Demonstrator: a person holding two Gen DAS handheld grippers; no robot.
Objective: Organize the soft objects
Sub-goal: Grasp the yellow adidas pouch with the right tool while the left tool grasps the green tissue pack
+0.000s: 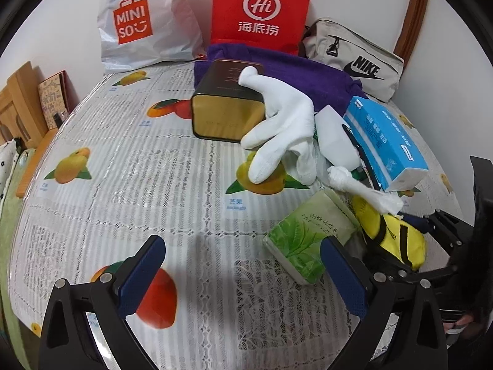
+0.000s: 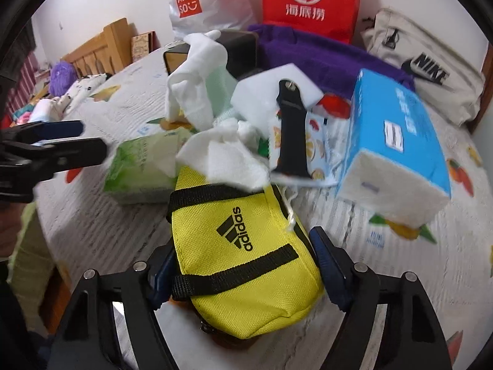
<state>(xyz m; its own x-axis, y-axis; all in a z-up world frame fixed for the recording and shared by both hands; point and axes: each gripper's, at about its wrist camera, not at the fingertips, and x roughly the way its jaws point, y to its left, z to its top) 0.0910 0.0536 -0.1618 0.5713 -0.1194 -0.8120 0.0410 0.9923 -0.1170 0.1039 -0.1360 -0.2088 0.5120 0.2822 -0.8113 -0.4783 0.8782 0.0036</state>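
Little is sorted yet: the yellow pouch (image 2: 243,265) is clamped by the right hand-held gripper (image 2: 243,273), the left hand-held gripper (image 1: 243,265) is held apart, and the white glove (image 1: 277,129) and tissue packs are left scattered.

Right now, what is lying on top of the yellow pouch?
A crumpled white cloth overlaps the far end of the yellow pouch, and a thread hangs beside it. The right gripper brackets the pouch's sides. What lies under the pouch is hidden.
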